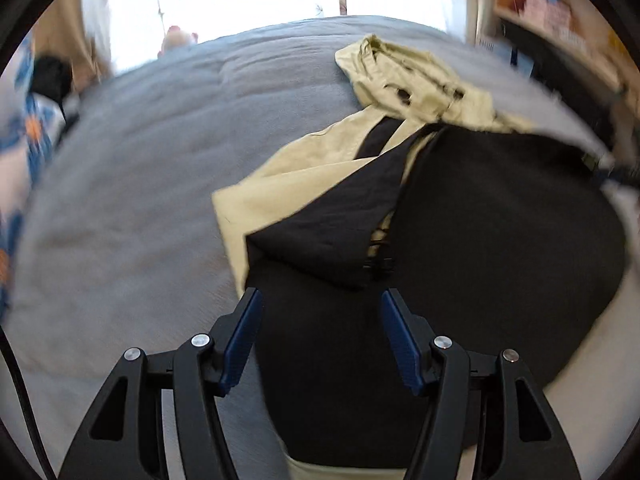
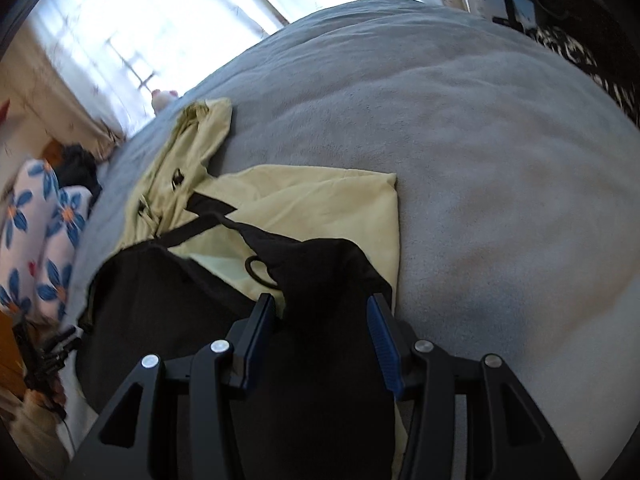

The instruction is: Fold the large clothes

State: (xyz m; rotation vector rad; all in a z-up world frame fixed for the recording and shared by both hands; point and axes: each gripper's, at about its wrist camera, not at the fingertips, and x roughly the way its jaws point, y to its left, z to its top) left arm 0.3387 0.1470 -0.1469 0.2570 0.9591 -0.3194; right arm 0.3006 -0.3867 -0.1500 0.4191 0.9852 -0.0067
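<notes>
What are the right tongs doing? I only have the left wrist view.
Observer: The right tongs are open, with black fabric lying between the fingers.
Operator: Anything that could snag near them?
Observer: A black cord loop lies just past one fingertip, at the edge of the yellow fabric.
Operator: What's beyond the bed in that view?
Observer: Something with a black-and-white pattern sits past the grey blanket. It is too blurred to identify.
</notes>
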